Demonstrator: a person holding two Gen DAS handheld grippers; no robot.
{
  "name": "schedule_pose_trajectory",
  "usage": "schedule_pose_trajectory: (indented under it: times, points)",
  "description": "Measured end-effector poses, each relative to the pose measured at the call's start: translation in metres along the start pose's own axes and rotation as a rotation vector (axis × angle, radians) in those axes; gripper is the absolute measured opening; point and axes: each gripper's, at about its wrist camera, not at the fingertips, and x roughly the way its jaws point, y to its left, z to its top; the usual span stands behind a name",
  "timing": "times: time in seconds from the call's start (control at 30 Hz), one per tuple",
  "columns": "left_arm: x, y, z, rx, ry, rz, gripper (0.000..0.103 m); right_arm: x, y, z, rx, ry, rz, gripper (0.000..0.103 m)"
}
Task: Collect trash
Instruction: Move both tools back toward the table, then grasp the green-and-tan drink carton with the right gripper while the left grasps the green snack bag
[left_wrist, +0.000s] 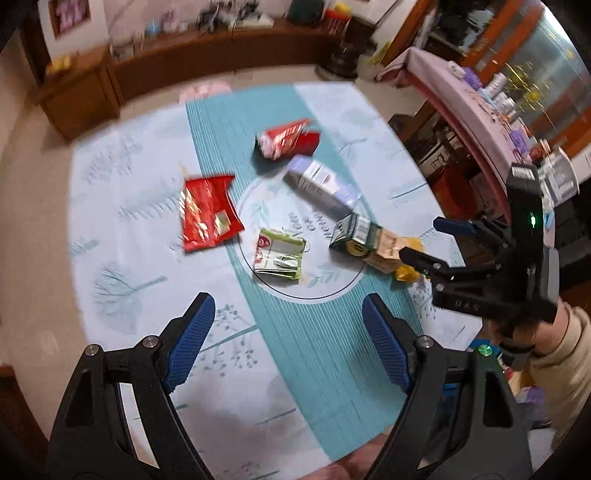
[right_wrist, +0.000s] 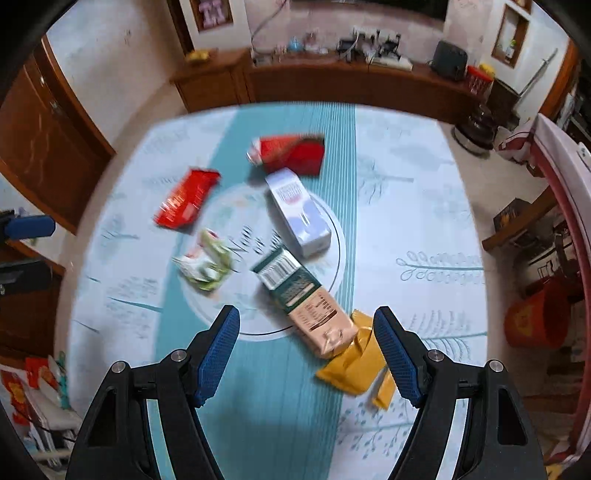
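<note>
The table (right_wrist: 424, 229) is covered by a pale blue cloth with a teal striped band down its middle and a printed circle at the centre. Near the far edge lies a red carton (right_wrist: 291, 153), with a white-and-lilac carton (right_wrist: 299, 214) just nearer, touching it or nearly so. Toward the left edge lie a red wrapper (right_wrist: 186, 199) and a crumpled green-and-white packet (right_wrist: 205, 266); toward the near edge a green-and-tan carton (right_wrist: 303, 299) rests partly on a yellow wrapper (right_wrist: 354, 362).

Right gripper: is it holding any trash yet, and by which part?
Nothing held. The right gripper is open above the yellow packet; the left gripper is open too.
</note>
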Motion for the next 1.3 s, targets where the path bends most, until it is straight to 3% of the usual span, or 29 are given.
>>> schedule_pose_trajectory:
  times: [0.17, 0.23, 0.3, 0.47, 0.8, 1.03, 1.3]
  points:
    - [0.061, 0.02, 0.008, -0.121, 0.049, -0.047, 0.08, 0.057, -0.001, -0.003, -0.06, 0.075, -0.036, 0.076]
    - [0.074, 0.027, 0.008, -0.169, 0.052, -0.061, 0.08, 0.074, -0.001, -0.002, -0.081, 0.104, -0.061, 0.072]
    - [0.084, 0.036, 0.011, -0.216, 0.05, -0.066, 0.08, 0.087, -0.001, -0.002, -0.088, 0.128, -0.033, 0.053]
    - [0.101, 0.048, 0.008, -0.298, 0.055, -0.044, 0.08, 0.097, 0.004, 0.004, -0.063, 0.123, 0.004, 0.041]
    - [0.122, 0.052, 0.002, -0.404, 0.057, -0.003, 0.08, 0.096, 0.052, 0.017, -0.127, 0.095, 0.103, 0.039]
    - [0.133, 0.06, -0.004, -0.456, 0.072, 0.016, 0.08, 0.086, 0.078, -0.004, -0.14, 0.128, 0.226, 0.039]
    - [0.15, 0.056, -0.006, -0.436, 0.099, 0.05, 0.08, 0.085, 0.075, -0.023, -0.002, 0.156, 0.267, 0.039]
